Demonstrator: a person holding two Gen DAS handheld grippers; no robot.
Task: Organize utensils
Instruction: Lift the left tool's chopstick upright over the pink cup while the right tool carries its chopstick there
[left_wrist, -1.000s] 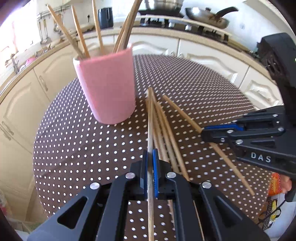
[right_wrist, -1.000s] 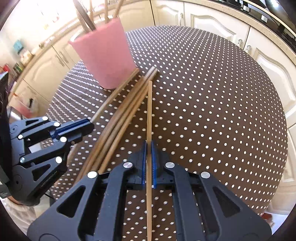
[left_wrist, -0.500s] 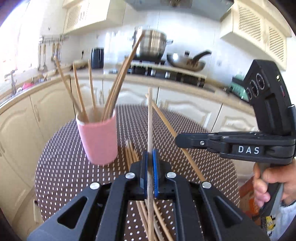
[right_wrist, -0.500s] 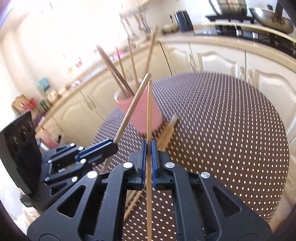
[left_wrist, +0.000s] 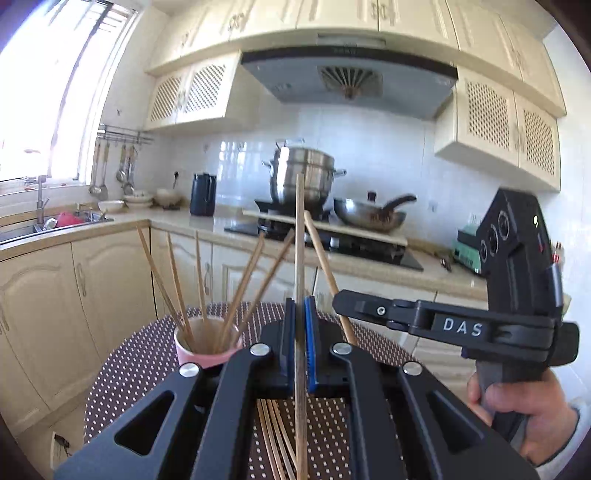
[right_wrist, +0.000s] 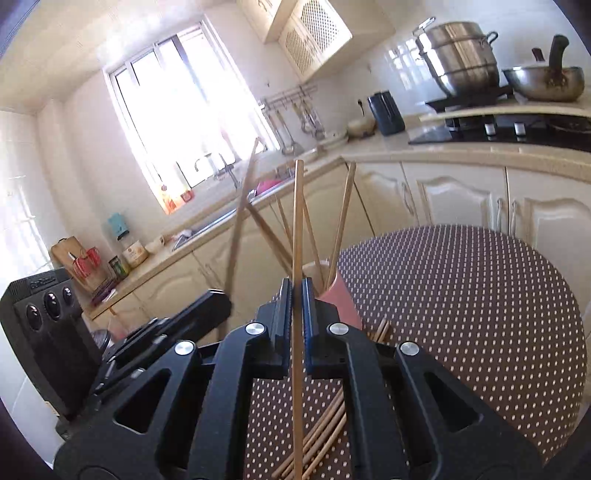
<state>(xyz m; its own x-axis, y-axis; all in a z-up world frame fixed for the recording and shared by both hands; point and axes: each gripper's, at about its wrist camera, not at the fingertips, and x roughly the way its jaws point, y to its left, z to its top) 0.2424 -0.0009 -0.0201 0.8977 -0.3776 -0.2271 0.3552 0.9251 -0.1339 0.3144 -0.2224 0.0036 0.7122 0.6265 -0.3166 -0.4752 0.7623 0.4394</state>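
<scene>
My left gripper (left_wrist: 300, 306) is shut on a wooden chopstick (left_wrist: 300, 236) that points up, held high above the table. My right gripper (right_wrist: 297, 286) is shut on another chopstick (right_wrist: 297, 221), also raised. In the left wrist view the right gripper (left_wrist: 341, 304) is to the right, its chopstick (left_wrist: 319, 251) slanting up-left. A pink cup (left_wrist: 207, 349) holding several chopsticks stands on the table ahead and below; it also shows in the right wrist view (right_wrist: 338, 299). Several loose chopsticks (right_wrist: 325, 424) lie on the table under both grippers.
The round table has a brown polka-dot cloth (right_wrist: 461, 314). Cream cabinets and a counter (left_wrist: 110, 221) ring it, with a sink at left and a stove with a steel pot (left_wrist: 303, 177) and a pan (left_wrist: 369, 216) behind.
Both grippers have lifted their chopsticks off the table and tilted upward; the views swung from the tabletop to the kitchen walls. The cup now sits lower and farther in view.
</scene>
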